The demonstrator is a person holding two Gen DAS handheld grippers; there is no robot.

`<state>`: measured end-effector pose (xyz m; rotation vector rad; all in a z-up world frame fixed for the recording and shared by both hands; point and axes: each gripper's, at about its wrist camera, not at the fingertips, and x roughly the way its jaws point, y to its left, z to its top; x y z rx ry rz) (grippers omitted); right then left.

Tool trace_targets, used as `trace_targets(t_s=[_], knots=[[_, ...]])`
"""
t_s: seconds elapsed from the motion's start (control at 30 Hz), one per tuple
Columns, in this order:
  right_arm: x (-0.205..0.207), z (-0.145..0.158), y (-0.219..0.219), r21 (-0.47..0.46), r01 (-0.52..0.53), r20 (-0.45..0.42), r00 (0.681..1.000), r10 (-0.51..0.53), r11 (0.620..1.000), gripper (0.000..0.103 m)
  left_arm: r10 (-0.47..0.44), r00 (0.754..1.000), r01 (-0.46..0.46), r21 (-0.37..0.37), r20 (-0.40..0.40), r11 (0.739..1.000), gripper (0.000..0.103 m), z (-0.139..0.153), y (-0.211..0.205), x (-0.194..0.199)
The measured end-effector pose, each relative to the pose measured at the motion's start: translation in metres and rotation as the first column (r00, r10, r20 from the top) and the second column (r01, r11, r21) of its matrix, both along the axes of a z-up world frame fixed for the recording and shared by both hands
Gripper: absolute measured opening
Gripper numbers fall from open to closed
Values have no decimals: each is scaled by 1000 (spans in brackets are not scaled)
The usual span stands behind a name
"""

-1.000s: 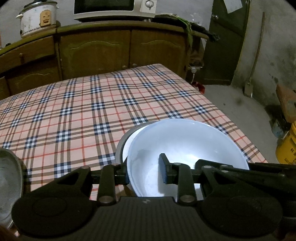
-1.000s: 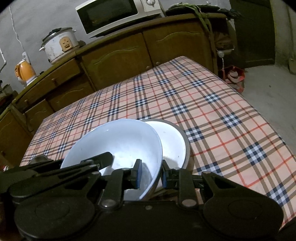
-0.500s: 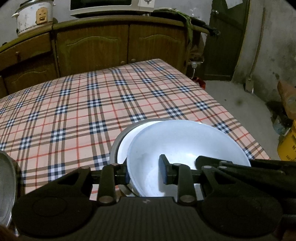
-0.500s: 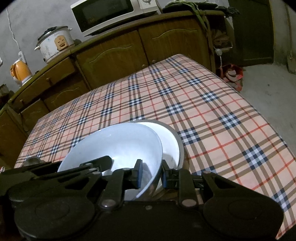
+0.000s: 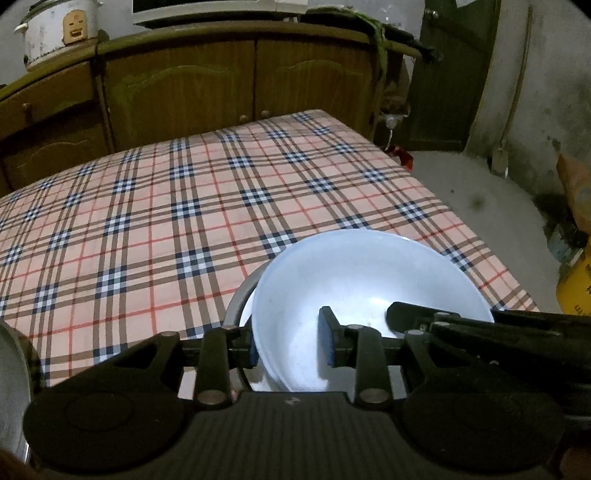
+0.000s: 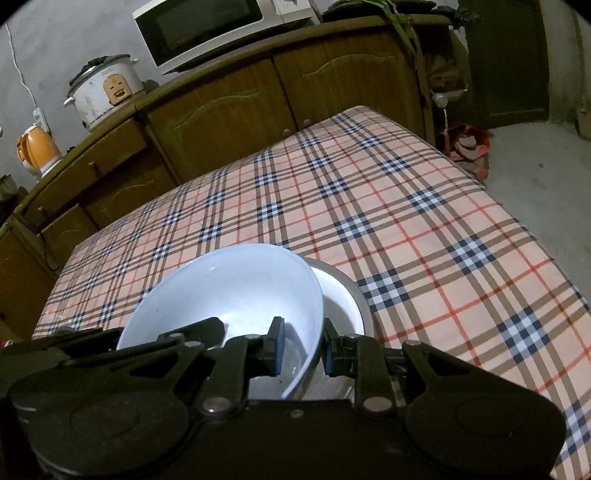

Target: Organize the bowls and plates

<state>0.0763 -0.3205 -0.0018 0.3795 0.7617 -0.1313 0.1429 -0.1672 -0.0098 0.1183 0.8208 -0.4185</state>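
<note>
A white bowl (image 5: 362, 280) is held at its near rim by both grippers and tilts over a metal-rimmed bowl with a white inside (image 5: 239, 295) on the checked tablecloth. My left gripper (image 5: 290, 345) is shut on the bowl's left wall, one pad inside and one outside. My right gripper (image 6: 302, 345) is shut on the right wall of the white bowl (image 6: 229, 284), next to the metal-rimmed bowl (image 6: 351, 299). Each view also shows the other gripper: the right gripper (image 5: 424, 321) and the left gripper (image 6: 199, 330) both reach into the bowl. I cannot tell whether the two bowls touch.
A metal dish (image 5: 11, 369) lies at the table's left near corner. Wooden cabinets (image 6: 229, 118) stand behind the table, bearing a rice cooker (image 6: 105, 88), a microwave (image 6: 218, 26) and an orange kettle (image 6: 37, 151). A yellow bucket (image 5: 576, 291) stands on the floor beyond the table's right edge (image 5: 480, 236).
Both grippers have carried the white bowl a little toward the cabinets. It now covers slightly more of the metal-rimmed bowl. Both grips look unchanged.
</note>
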Motion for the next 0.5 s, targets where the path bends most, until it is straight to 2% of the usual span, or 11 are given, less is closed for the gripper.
trace_targets(t_s=[0.3,0.5], knots=[[8,-19,-4,9,-5,-13,1000,5,1000,28,-18,1000,18,6,-17,1000,31,-16,1,6],[8,-21,-5,-28,-14,-4,1000,14,1000,28,-16,999,15,-44,-31,999,33,-24,5,7]])
